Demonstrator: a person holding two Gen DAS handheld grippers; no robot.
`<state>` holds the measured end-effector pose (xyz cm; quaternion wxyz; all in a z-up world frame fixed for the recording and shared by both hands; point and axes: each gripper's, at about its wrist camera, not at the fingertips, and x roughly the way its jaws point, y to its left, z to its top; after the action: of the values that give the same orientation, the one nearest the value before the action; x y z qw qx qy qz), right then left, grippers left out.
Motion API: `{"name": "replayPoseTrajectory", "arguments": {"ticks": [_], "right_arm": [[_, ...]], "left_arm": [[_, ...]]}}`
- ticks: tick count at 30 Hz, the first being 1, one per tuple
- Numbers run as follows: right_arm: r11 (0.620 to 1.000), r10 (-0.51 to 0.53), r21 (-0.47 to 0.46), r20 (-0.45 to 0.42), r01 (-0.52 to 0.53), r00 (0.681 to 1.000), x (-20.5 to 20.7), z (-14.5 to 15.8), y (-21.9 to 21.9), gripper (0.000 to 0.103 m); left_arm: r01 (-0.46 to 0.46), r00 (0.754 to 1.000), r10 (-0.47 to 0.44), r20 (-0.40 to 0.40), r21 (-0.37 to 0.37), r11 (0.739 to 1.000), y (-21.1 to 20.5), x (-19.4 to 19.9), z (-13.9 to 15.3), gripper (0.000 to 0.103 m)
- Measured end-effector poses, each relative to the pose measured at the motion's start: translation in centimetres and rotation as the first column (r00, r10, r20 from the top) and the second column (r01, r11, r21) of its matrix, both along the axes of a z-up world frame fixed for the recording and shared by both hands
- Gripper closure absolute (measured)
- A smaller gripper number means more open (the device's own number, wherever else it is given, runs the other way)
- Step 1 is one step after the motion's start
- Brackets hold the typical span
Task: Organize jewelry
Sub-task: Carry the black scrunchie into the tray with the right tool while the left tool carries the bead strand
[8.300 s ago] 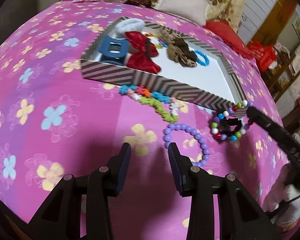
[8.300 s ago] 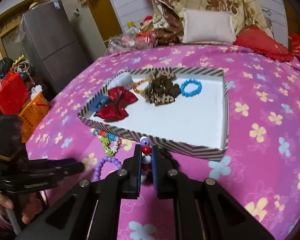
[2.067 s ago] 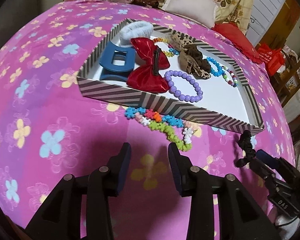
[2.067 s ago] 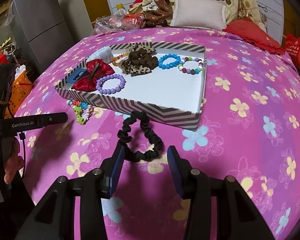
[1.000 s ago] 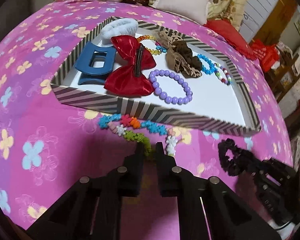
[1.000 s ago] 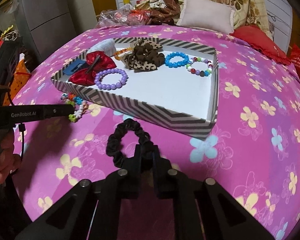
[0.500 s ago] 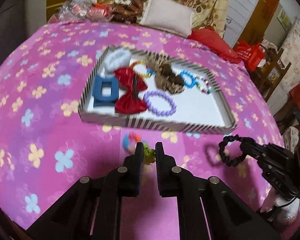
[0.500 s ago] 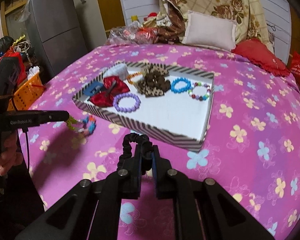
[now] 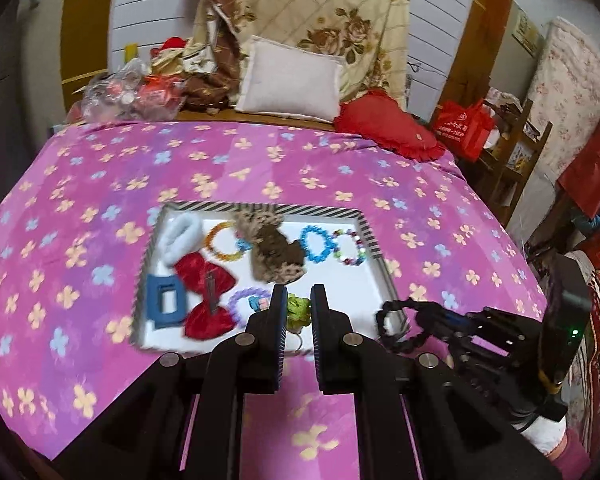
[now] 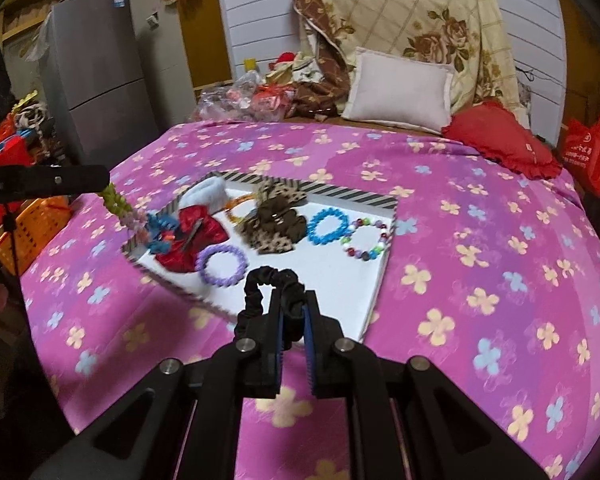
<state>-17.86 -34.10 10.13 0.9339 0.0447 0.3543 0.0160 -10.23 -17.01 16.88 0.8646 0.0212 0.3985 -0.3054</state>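
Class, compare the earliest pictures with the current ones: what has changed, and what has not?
The purple bracelet and multicoloured bead bracelet moved into the striped tray. The left gripper lifted the flower-bead chain; the right gripper lifted the black scrunchie. The tray's other items stayed.

Matt cloth scrunchie (image 10: 284,284); glossy, perhaps satin, bow (image 9: 204,300); cotton-looking bedspread (image 10: 480,248).

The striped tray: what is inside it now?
Inside the striped tray: purple bracelet, red bow, leopard scrunchie, blue bracelet, multicolour bead bracelet, orange bracelet, white scrunchie. The hanging chain partly covers the blue clip.
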Motion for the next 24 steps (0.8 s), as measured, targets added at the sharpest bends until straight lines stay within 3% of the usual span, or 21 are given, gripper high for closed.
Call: {"name": "replayPoseTrajectory", "arguments": {"ticks": [9,13,17,22,24], "right_arm": [[0.999,0.002,0.051,-0.086,0.003,0.996,3.2,-2.3,-1.7,0.094],[1.000,0.000,0.014,-0.151,0.002,0.989,5.4,-3.9,-1.8,0.094],[0.998,-0.022,-0.056,-0.196,0.012,0.980,7.8,-5.5,-2.1,0.095],[0.997,-0.051,-0.070,-0.207,0.037,0.977,9.6,-6.5,-2.9,0.094],[0.996,-0.063,-0.070,-0.199,0.050,0.978,9.9,-6.7,-3.1,0.089]], "left_arm": [[0.045,0.988,-0.041,-0.147,0.027,0.999,-5.4,2.3,-5.2,0.100],[0.031,0.977,-0.020,-0.213,0.050,0.998,-6.4,4.1,-8.1,0.100],[0.005,0.974,0.013,-0.227,0.078,0.997,-6.9,5.8,-9.8,0.100],[-0.023,0.970,0.045,-0.238,0.094,0.995,-7.2,7.3,-11.2,0.100],[-0.027,0.968,0.051,-0.247,0.097,0.995,-7.1,7.7,-11.7,0.100]]}}
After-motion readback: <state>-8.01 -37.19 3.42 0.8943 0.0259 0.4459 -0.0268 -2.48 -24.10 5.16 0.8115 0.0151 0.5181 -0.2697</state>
